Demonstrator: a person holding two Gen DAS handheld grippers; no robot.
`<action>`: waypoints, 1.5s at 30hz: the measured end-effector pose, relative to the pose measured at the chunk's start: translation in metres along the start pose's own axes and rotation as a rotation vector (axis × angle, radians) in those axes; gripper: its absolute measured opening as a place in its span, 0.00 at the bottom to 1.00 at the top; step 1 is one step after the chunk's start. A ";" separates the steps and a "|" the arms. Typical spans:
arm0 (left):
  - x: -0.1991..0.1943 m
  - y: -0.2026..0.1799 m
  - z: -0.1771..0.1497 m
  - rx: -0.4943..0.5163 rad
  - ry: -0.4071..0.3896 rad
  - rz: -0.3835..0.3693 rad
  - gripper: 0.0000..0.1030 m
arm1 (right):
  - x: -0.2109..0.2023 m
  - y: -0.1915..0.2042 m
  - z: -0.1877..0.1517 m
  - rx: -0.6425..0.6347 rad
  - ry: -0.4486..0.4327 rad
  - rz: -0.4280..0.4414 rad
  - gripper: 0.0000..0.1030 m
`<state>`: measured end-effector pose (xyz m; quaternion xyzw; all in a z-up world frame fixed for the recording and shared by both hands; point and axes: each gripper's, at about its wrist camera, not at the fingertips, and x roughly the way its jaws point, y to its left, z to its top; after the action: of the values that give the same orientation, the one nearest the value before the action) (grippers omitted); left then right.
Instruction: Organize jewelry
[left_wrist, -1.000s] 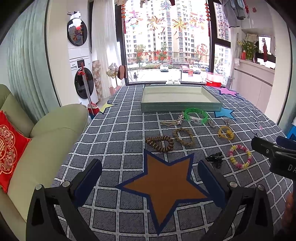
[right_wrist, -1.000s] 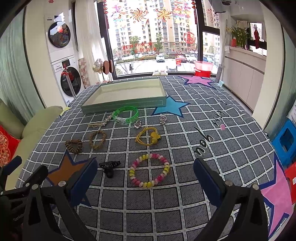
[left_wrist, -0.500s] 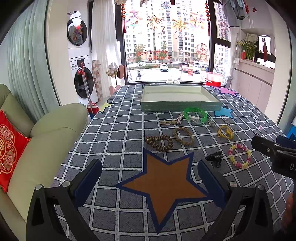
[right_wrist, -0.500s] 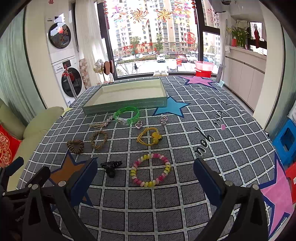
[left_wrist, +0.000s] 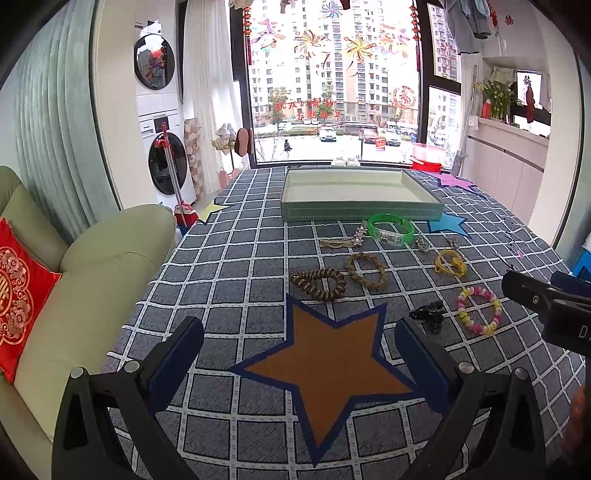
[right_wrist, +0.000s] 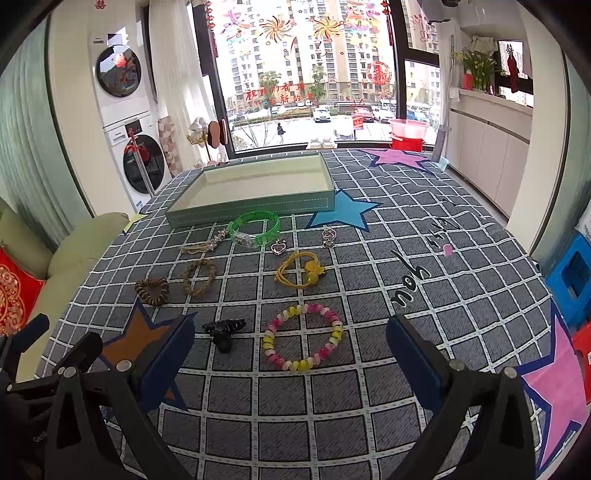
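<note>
The right tool (right_wrist: 290, 354) hung wide open over a grid-patterned cloth (right_wrist: 369, 288), gripping nothing. Between its fingers lay a pink and yellow beaded bracelet (right_wrist: 302, 336), and just left of that a black claw clip (right_wrist: 223, 330). Farther on sat a yellow hair tie (right_wrist: 300, 274), two small heart charms (right_wrist: 279, 247), a green bangle (right_wrist: 255, 229), a braided tan ring (right_wrist: 198, 277) and a brown coil tie (right_wrist: 152, 291). Beyond them stood a shallow pale green tray (right_wrist: 251, 208), with nothing visible inside. Part of the left tool (right_wrist: 22, 347) showed at the lower left edge.
</note>
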<state>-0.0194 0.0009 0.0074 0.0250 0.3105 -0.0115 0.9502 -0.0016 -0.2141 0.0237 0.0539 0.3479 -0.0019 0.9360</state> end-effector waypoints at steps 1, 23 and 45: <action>0.000 0.000 0.000 0.000 0.000 0.000 1.00 | 0.000 0.000 0.000 0.000 0.001 0.000 1.00; 0.004 0.005 -0.003 -0.020 0.020 0.002 1.00 | 0.000 0.001 -0.001 0.001 0.000 0.004 1.00; 0.008 0.009 0.000 -0.032 0.035 0.007 1.00 | 0.000 0.003 -0.001 0.001 -0.001 0.008 1.00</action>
<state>-0.0129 0.0097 0.0032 0.0108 0.3272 -0.0029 0.9449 -0.0019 -0.2112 0.0227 0.0557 0.3471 0.0019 0.9362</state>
